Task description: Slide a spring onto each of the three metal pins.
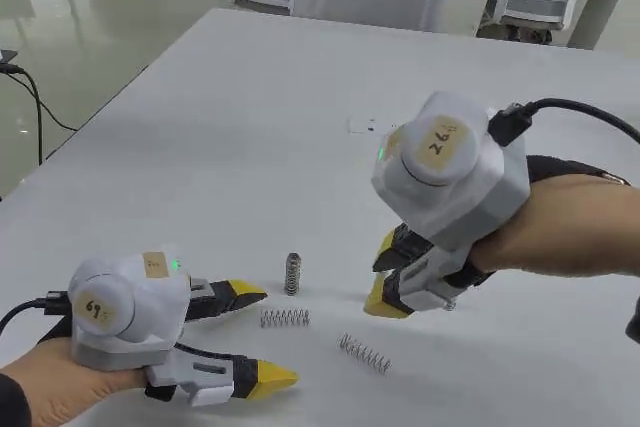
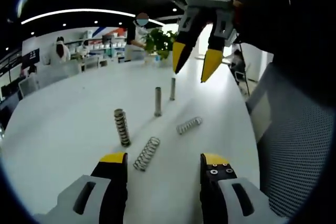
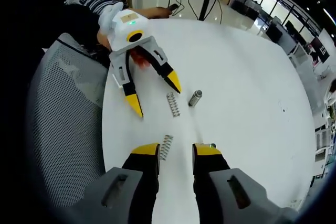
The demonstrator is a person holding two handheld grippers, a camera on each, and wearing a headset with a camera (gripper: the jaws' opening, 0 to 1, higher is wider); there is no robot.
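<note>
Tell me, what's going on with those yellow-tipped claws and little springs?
A person holds a yellow-tipped left gripper and right gripper over a white table, both open and empty. One upright metal pin already wears a coiled steel spring. Two bare metal pins stand beyond it, and two loose wire springs lie flat nearby, not yet picked up.

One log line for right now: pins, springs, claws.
sprung pin | near bare pin | far bare pin | loose spring | second loose spring | both flat on table | left claw open | right claw open
</note>
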